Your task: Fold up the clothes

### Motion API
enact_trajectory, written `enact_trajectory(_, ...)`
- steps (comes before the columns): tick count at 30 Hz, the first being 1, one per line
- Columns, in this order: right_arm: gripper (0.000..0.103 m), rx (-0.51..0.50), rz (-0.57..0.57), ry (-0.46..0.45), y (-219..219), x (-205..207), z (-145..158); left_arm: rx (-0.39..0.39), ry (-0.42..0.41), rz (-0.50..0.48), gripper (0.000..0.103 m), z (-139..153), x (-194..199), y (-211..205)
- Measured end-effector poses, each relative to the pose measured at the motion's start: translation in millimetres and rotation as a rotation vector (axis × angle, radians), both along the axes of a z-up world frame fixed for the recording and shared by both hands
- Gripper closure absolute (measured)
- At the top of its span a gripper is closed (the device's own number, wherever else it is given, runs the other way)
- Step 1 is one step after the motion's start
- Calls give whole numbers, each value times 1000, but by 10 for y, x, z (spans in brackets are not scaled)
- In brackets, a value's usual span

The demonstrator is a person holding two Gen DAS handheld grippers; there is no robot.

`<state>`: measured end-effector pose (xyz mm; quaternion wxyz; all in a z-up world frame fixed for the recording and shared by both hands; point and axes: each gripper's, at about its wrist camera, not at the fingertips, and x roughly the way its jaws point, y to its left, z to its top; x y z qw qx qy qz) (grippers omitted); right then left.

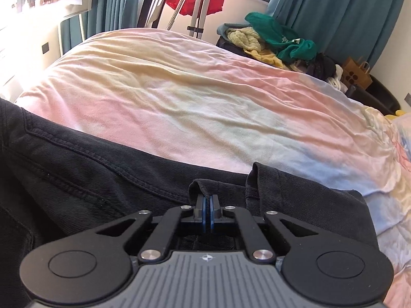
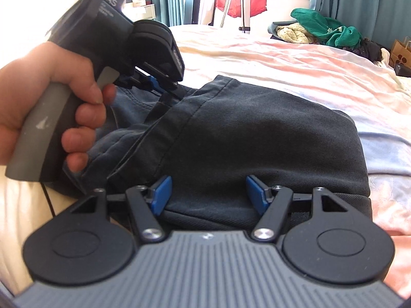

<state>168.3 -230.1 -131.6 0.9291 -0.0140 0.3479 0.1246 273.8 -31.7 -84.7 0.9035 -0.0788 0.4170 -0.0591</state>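
Lying on the bed (image 1: 179, 97), partly folded over itself, the black jeans (image 2: 257, 138) occupy the near edge of the pastel sheet, directly ahead of both tools.

Handling: judged to be heavy, stiff denim that will hold a crease and not slip readily. Thick seams and hems offer the soundest purchase; a belt loop is a narrow hold and may twist under load. Recommend gripping at the waistband or the doubled fold edge.

Appearance: dark, faded black twill with visible topstitching, a pocket seam at the left and a rolled hem standing up near the middle.

Left gripper (image 1: 207, 202): fingers clenched on what appears to be a belt loop or small tab of the jeans; the view is tight, so the exact part is uncertain. The left hand (image 2: 51, 97) grips its handle.

Right gripper (image 2: 208, 195): blue pads (image 2: 161, 192) spread wide apart, straddling the near fold of the denim, holding nothing.

A pile of unfolded clothes (image 1: 272, 41) sits at the far side of the bed.
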Motion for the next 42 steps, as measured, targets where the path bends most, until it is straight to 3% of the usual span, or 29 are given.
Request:
enact_trajectory(4,36,62,-24,-34,-65,-20,72,-2,-51,21,100,222,-121,6)
enact_trajectory(12,36,184,-123,-87,-298,-43,191,10,-76,116,100,458,-63,104)
enact_trajectory(16,36,188,-129,-57,-336,3,146,86,-35,108,100,272,29,85)
enact_trajectory(20,34,125,-109,-51,-210,136,-53,222,-27,11,100,-178,-37,-31)
enact_trajectory(23,32,73,-93,-59,-101,220,-214,134,-68,20,97,-168,-134,86)
enact_trajectory(26,30,49,-95,-88,-34,262,-277,51,-87,37,84,-40,-299,289)
enact_trajectory(28,30,55,-102,-113,-34,255,-280,-2,-100,46,63,81,-456,453)
enact_trajectory(30,30,52,-101,-115,-33,227,-279,-60,-107,38,49,217,-642,648)
enact_trajectory(34,30,45,-101,-121,-32,170,-276,-128,-94,37,28,466,-1083,1138)
enact_trajectory(38,31,39,-101,-126,-31,113,-273,-113,-92,111,17,599,-1451,1630)
enact_trajectory(42,32,32,-101,-131,-30,56,-270,-186,-58,227,11,603,-1677,2153)
